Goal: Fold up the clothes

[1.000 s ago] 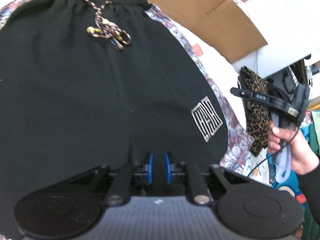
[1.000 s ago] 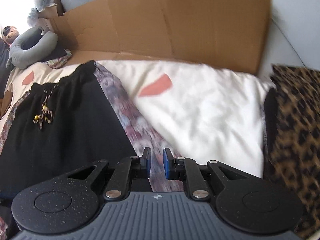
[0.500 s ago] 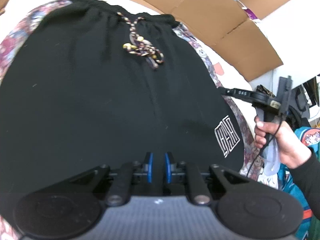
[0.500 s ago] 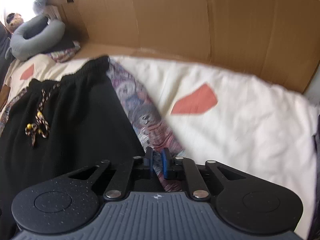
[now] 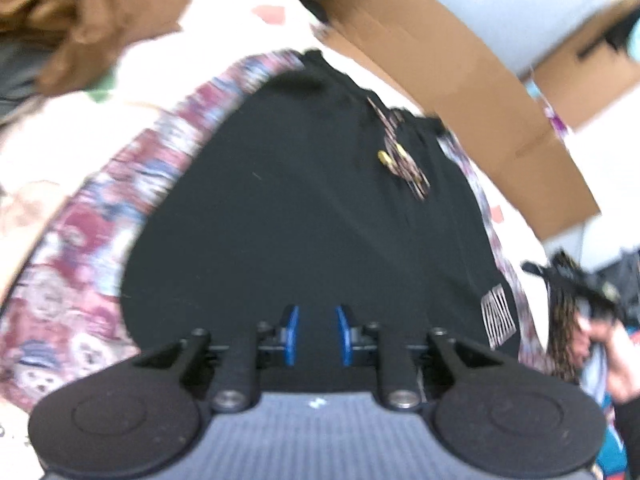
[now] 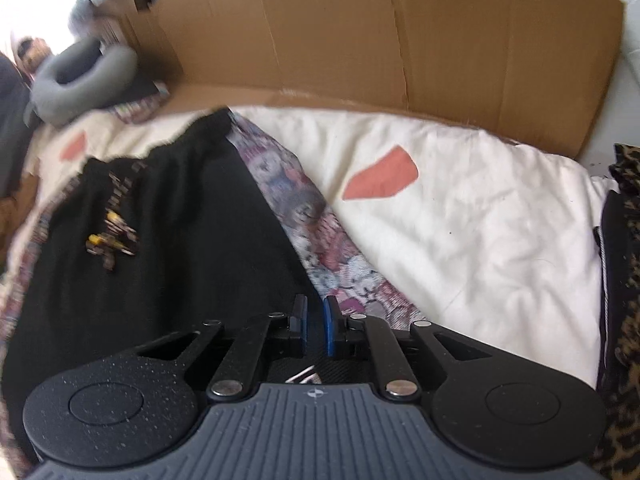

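The black shorts (image 6: 168, 264) lie flat on the bed (image 6: 480, 216), waistband toward its far cardboard-lined edge. The left hand-held gripper (image 5: 316, 336) has just been opening, nothing between its pads; the right hand-held gripper (image 6: 314, 326) is nearly closed, empty (apparently). Pinch both hem corners fully before folding toward the waistband.

left claw (image 5: 316, 335) jaws just opened wider, only black shorts (image 5: 312, 220) fabric seen in the gap, pinch not confirmed | left view swung: patterned side stripe (image 5: 132, 208) and brown garment (image 5: 80, 12) now exposed, drawstring (image 5: 402, 160) shifted right | right claw (image 6: 315, 326) narrowed, view shifted; leopard-print cloth (image 6: 624, 280) pushed to right edge
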`<state>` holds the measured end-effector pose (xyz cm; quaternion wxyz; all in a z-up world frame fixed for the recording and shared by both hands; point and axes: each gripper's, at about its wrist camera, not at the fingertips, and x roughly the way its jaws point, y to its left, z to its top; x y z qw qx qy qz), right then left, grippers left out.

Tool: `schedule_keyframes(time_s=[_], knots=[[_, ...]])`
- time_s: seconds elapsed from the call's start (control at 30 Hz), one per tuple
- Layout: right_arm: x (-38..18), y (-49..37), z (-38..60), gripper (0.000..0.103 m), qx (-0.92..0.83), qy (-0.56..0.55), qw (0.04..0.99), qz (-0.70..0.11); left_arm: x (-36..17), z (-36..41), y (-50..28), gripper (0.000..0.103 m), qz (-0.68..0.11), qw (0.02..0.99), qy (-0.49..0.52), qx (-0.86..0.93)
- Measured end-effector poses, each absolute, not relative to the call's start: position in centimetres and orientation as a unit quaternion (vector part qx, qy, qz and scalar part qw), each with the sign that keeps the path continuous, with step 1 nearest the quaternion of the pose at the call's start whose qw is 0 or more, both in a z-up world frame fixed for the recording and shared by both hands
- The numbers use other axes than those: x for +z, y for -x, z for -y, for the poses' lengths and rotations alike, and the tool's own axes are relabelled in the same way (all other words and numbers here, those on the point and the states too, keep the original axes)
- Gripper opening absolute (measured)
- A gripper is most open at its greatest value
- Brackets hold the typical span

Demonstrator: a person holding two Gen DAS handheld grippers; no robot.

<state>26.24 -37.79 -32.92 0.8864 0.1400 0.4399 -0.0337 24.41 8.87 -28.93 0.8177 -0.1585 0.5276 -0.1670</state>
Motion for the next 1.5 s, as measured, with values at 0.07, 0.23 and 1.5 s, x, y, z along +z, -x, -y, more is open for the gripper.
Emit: schedule_keyframes(time_s=[0.07, 0.23, 1.5], knots=[[-32.2, -25.1, 37.0, 0.008, -0.051, -0.135, 0.889, -0.434, -28.6, -10.1, -24.5, 0.022, -0.519, 0.828, 0.154, -0.145], [-31.0, -23.3, 34.9, 0.008, -0.027, -0.133, 0.890, -0.434, -28.5, -12.2, -24.5, 0.022, -0.505, 0.849, 0.120, -0.102], [-33.0, -17.4, 23.7, 0.009, 0.163, -0.158, 0.827, -0.515, -32.1, -19.6, -21.5, 0.027, -0.560, 0.826, -0.064, 0.007]])
